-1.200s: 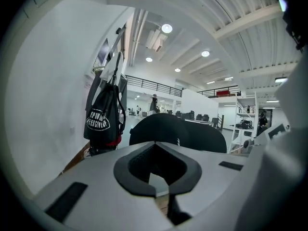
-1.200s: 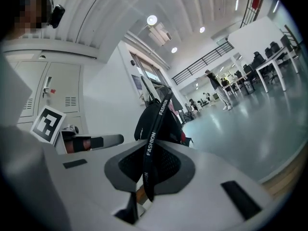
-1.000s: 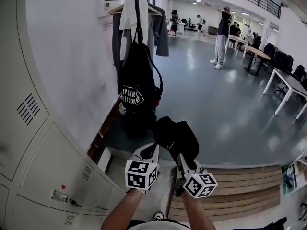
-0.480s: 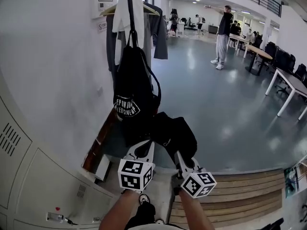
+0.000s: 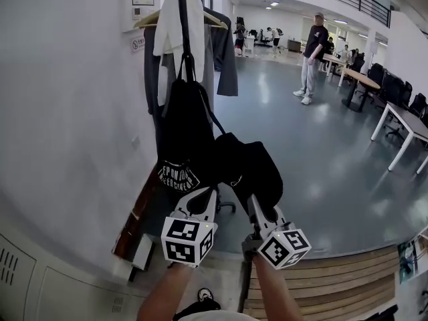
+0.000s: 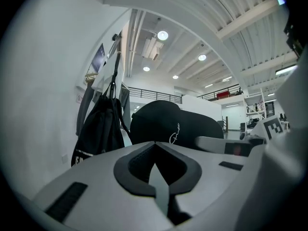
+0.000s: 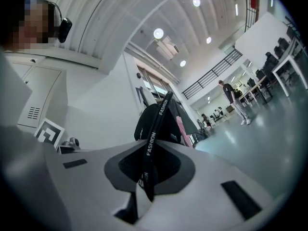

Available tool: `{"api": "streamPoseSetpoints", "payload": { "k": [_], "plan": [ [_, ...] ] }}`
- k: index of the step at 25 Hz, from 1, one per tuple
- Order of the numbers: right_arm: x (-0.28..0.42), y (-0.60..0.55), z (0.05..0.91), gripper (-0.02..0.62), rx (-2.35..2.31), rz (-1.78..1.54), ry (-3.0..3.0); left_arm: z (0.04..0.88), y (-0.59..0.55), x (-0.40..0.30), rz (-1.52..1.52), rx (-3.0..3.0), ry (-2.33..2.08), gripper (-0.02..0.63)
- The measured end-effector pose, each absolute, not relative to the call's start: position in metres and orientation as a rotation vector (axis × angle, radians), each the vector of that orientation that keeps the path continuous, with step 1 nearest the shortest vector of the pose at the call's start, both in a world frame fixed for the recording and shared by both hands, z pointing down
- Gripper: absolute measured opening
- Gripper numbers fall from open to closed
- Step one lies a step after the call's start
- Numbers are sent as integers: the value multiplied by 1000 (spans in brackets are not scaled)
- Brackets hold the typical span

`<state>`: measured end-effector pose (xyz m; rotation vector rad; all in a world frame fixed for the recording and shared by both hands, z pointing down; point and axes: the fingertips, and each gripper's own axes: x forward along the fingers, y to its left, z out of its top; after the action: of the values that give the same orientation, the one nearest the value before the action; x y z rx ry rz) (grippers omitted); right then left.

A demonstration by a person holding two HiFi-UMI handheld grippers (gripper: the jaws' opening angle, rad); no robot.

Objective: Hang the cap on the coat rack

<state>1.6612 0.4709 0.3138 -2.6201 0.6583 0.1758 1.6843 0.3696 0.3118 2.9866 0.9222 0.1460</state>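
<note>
In the head view I hold the black cap (image 5: 244, 169) up in front of the coat rack (image 5: 182, 5), level with the lower part of a black bag (image 5: 180, 132) hanging there. My left gripper (image 5: 208, 194) is shut at the cap's lower left edge. My right gripper (image 5: 253, 202) is shut under its right side. The left gripper view shows the cap (image 6: 173, 126) just beyond the closed left gripper (image 6: 155, 150), with the rack (image 6: 114, 66) at the left. In the right gripper view the right gripper (image 7: 147, 172) pinches the cap's strap (image 7: 155, 129), printed "FASHION".
Grey and white garments on a wooden hanger (image 5: 200, 19) fill the rack's top. A white wall (image 5: 73, 112) runs along the left, lockers (image 5: 20, 279) at the lower left. A wooden step (image 5: 334, 279) lies below. A person (image 5: 311, 59) and tables (image 5: 401, 116) stand farther off.
Both grippers have carried the cap upward and closer to the hanging bag. The lockers have slid toward the lower left corner as the view advanced on the rack.
</note>
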Motion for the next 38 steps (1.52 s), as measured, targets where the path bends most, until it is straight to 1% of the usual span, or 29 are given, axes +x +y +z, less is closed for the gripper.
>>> {"api": "streamPoseSetpoints", "payload": {
  "k": [8,22,27,30,34,38],
  "plan": [
    [1741,435,247,19,-2609,360,746,265,326,1756,8,3022,892,4],
    [1809,386,101,20,-2270,707,1072,204,289,1838,-167,3109,791,3],
    [1835,371,46,20,-2190,793,1179,165,283,1869,-242,3138,726,3],
    [1848,362,18,20,-2148,836,1235,145,274,1882,-284,3160,666,4],
    [1861,363,-14,20,-2077,895,1276,138,272,1891,-311,3164,628,3],
    [1891,369,-9,20,-2081,839,1228,150,270,1897,-280,3159,609,3]
  ]
}}
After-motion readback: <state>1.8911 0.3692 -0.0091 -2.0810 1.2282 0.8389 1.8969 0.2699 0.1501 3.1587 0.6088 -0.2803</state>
